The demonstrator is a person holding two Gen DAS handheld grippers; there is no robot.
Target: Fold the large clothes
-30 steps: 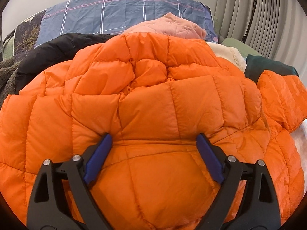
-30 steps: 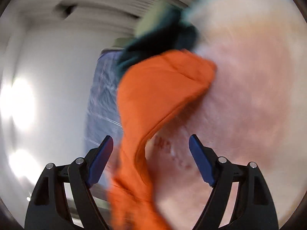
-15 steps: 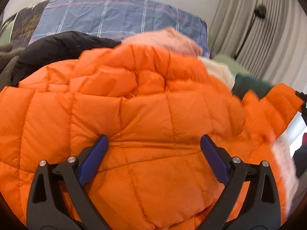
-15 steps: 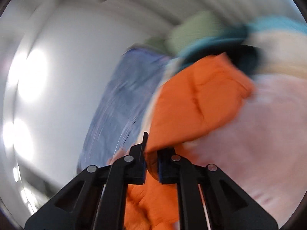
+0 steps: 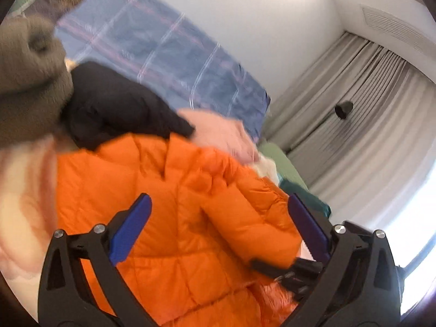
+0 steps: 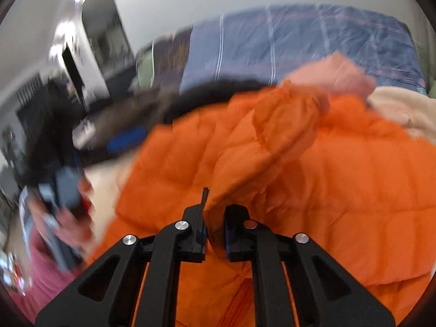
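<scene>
An orange quilted puffer jacket (image 5: 190, 218) lies spread on a pile of clothes on the bed. My left gripper (image 5: 218, 226) hovers over its body, jaws wide and still opening, pads off the fabric. My right gripper (image 6: 215, 231) is nearly closed on the jacket's sleeve (image 6: 272, 141), its jaws easing apart with the cloth still pinched between the pads. The sleeve drapes across the jacket's body (image 6: 340, 190). The right gripper's black tip (image 5: 272, 267) shows at the lower right of the left wrist view. A blurred blue pad (image 6: 125, 139) of the left gripper appears at the left.
Around the jacket lie a brown fleece (image 5: 30, 81), a black coat (image 5: 114, 103), a pink garment (image 5: 223, 133) and a cream one (image 6: 400, 106). Blue plaid bedding (image 5: 177, 54) lies behind. Grey curtains (image 5: 354, 125) hang at the right. A hand (image 6: 68, 218) holds the left gripper.
The right gripper closed on the orange sleeve and swung it over the jacket's body. The left gripper lifted off the jacket, rolled and shifted, bringing the brown fleece into view.
</scene>
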